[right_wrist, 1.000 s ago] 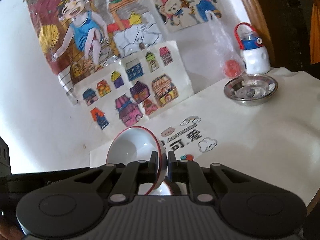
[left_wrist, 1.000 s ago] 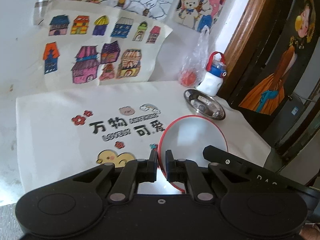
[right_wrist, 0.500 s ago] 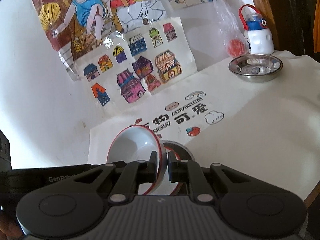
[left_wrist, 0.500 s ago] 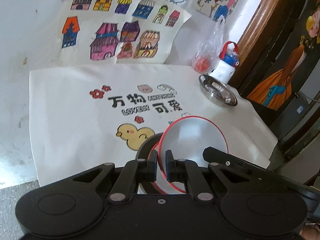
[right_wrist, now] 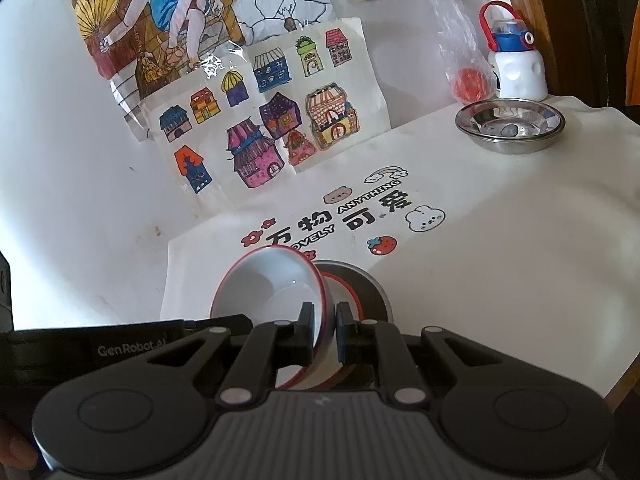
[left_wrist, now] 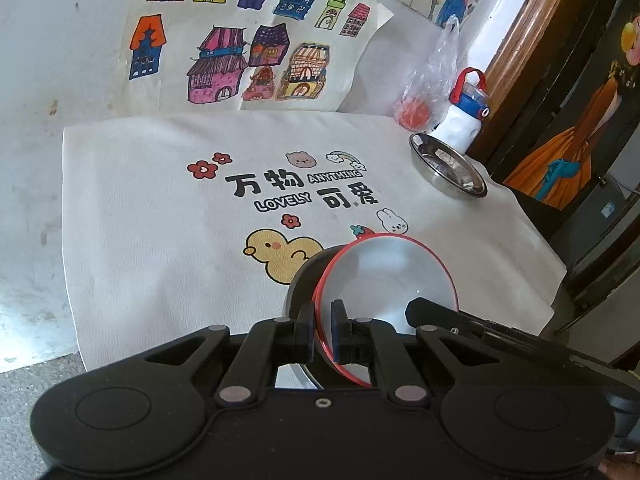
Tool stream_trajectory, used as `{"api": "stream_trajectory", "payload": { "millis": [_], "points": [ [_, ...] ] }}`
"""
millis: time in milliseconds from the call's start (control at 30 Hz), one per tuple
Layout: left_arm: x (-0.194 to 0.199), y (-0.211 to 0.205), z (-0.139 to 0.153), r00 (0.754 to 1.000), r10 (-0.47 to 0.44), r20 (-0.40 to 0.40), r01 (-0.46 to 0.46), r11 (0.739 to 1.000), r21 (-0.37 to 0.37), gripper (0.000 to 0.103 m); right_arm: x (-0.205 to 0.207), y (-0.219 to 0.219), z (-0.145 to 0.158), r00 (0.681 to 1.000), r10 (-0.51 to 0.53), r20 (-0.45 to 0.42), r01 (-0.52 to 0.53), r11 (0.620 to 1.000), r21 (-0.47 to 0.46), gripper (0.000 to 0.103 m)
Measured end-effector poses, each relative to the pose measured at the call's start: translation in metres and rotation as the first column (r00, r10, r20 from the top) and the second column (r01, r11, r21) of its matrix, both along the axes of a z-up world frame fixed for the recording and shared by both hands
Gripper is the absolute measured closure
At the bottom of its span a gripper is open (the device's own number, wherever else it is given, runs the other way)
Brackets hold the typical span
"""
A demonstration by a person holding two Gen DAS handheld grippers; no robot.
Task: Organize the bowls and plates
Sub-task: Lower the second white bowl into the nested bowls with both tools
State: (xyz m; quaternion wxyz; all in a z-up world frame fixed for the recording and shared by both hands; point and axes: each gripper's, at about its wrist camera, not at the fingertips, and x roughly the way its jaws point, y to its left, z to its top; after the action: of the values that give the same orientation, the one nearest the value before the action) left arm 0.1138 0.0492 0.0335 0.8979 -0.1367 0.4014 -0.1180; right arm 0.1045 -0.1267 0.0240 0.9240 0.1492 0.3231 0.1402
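A white bowl with a red rim (left_wrist: 384, 280) is held tilted by both grippers, just above a dark grey plate (left_wrist: 306, 276) near the table's front edge. My left gripper (left_wrist: 322, 330) is shut on the bowl's near rim. My right gripper (right_wrist: 323, 332) is shut on the bowl's (right_wrist: 272, 288) opposite rim. The grey plate (right_wrist: 372, 284) has a red-rimmed dish lying on it, partly hidden under the bowl. A steel bowl (left_wrist: 448, 172) stands at the far right of the table and also shows in the right wrist view (right_wrist: 510, 120).
A white cloth (left_wrist: 160, 208) with cartoon prints covers the table. A white and blue bottle (right_wrist: 516, 64) and a plastic bag with something red (right_wrist: 464, 76) stand behind the steel bowl by the wall. Drawings hang on the wall. A wooden frame is at the right.
Both grippers have lowered the bowl toward the table's front. The grey plate with the red-rimmed dish has come into view under it.
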Motion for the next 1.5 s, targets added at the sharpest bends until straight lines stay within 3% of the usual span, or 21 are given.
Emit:
{"api": "stream_trajectory", "payload": {
  "millis": [500,1033,1500],
  "points": [
    [0.004,-0.013,-0.001,1.000,-0.012,0.016,0.011,0.998,0.068,0.095,-0.001,0.002,-0.002,1.000,-0.014,0.001,0.014,0.999,-0.043,0.089],
    [0.009,-0.015,-0.005,1.000,-0.019,0.005,0.018,0.997,0.079,0.094,-0.004,0.002,-0.002,1.000,-0.017,0.006,0.017,0.999,-0.045,0.088],
    [0.009,-0.015,-0.006,1.000,-0.019,0.004,0.019,0.997,0.078,0.093,-0.007,0.009,0.004,1.000,-0.008,0.023,0.011,0.994,-0.112,0.087]
  ]
}}
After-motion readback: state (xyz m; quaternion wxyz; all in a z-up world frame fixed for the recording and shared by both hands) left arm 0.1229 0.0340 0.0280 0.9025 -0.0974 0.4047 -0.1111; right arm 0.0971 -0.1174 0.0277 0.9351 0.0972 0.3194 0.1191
